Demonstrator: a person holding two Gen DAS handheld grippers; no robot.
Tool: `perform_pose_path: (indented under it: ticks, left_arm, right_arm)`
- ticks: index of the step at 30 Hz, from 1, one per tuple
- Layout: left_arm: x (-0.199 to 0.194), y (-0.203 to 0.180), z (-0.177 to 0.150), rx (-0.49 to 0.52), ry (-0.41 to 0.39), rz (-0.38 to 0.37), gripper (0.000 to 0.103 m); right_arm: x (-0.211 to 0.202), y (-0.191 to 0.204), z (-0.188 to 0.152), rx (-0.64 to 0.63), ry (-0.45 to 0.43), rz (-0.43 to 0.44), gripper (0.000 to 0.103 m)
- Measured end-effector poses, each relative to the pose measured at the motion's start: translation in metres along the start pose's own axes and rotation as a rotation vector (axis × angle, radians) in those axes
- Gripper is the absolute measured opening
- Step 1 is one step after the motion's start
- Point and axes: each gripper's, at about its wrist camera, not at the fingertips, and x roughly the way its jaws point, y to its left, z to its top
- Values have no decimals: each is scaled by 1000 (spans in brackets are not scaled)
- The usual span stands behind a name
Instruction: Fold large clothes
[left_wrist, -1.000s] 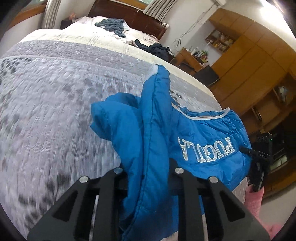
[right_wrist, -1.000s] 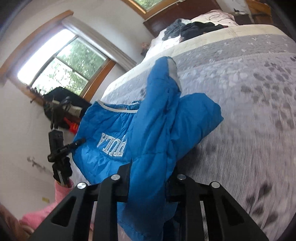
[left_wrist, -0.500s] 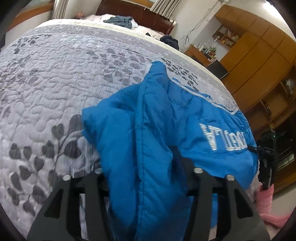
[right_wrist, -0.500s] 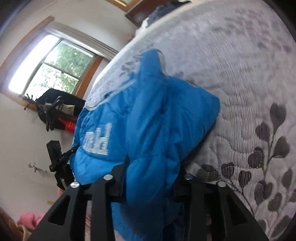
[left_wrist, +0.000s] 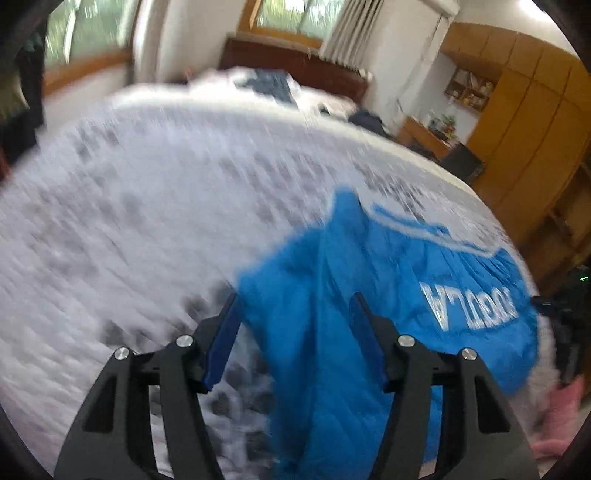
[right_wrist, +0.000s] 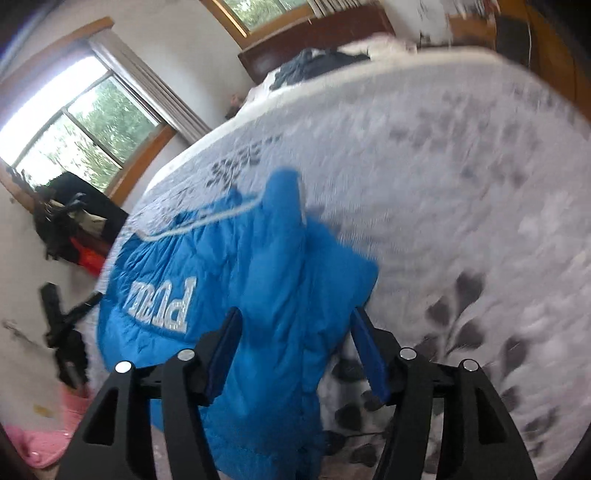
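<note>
One blue jacket (left_wrist: 332, 314), lettered "PUGULA"

jacket (left_wrist: 332, 295): bright blue, white lettering, pale trim | bedspread (left_wrist: 147, 221): pale grey, dark grey leaf print | fingers (right_wrist: 369, 347): black, blue pads | wardrobe (left_wrist: 524, 122): orange-brown wood

White block letters on blue jacket (left_wrist: 369, 295), upside down: roughly "PUGULA" from left wrist, blurred; only "PUGU" clear from right wrist on jacket (right_wrist: 229, 273), last letters lost in a fold. No other legible text.
</note>
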Motion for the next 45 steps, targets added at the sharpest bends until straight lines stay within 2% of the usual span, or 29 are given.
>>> perform_pose_path:
  ticks: [3, 6, 8, 12, 13, 14, 16, 17, 19, 24, 28, 30, 34, 36, 38, 41, 45]
  left_arm:
    - [-3, -14, 22, 49, -16, -1, 60]
    - [17, -31, 37, 87, 24, -37, 61]
    - [36, -41, 45, 110, 52, -23, 61]
    - [76, -41, 57, 85, 135, -22, 61]
    - [85, -39, 59, 80, 146, -8, 61]
    - [95, -36, 61, 74, 161, 8, 58]
    - [106, -32, 63, 53, 185, 4, 52]
    - [111, -29, 64, 39, 193, 3, 51]
    - [117, -28, 66, 39, 193, 27, 51]
    - [133, -27, 58, 60, 221, 62, 55]
    - [132, -22, 58, 31, 225, 50, 57]
    - [125, -26, 60, 31, 210, 76, 58]
    - [90, -41, 59, 48, 140, 119, 57]
    - [66, -53, 57, 57, 100, 146, 60]
    - [50, -64, 54, 64, 75, 149, 60]
    - [28, -81, 42, 74, 61, 146, 64]
    - [12, -98, 25, 97, 61, 144, 66]
  right_arm:
    - [-4, 20, 21, -58, -11, -23, 65]
    - [10, 36, 42, -119, -1, -41, 73]
    - [28, 39, 59, -135, 19, -77, 73]
    - [67, 32, 77, -109, 75, -114, 73]
    - [73, 28, 81, -103, 87, -119, 63]
    - [81, 24, 84, -91, 104, -113, 45]
    - [88, 18, 90, -42, 135, -56, 27]
    - [90, 15, 92, -17, 137, -29, 22]
    - [92, 10, 94, -10, 128, -30, 21]
    - [114, -5, 90, 36, 174, -27, 21]
    - [121, -14, 86, 72, 178, 5, 24]
    - [114, -13, 85, 70, 160, 4, 28]
    - [87, -4, 80, 43, 107, -36, 43]
    - [68, -1, 76, 29, 79, -37, 48]
    - [50, 1, 68, 27, 59, -25, 59]
    - [30, 6, 54, 10, 45, -29, 71]
    - [10, 8, 31, 7, 46, -31, 77]
